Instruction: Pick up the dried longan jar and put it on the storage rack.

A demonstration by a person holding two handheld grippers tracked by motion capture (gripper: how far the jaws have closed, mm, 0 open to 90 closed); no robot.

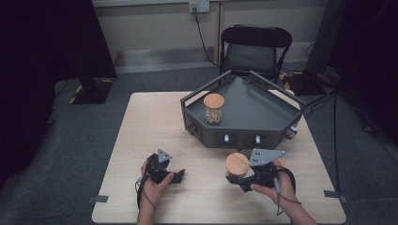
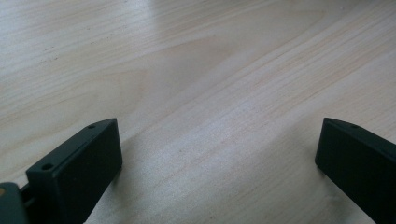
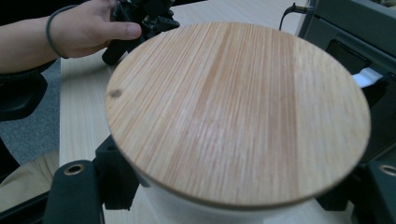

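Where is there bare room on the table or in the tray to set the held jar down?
The table lies bare left of the tray, and between the left gripper and right gripper. The tray's right half is free beyond the standing jar. It is crowded where the held jar nears the tray's front wall.

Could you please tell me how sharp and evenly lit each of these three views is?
High view: dark, black at both sides, pale wooden table fairly sharp. Left gripper view: soft window-like glare across the table top, the left gripper with its jaws slightly blurred. Right gripper view: the jar with the round bamboo lid looms close, grain sharp, near rim and background hand soft.
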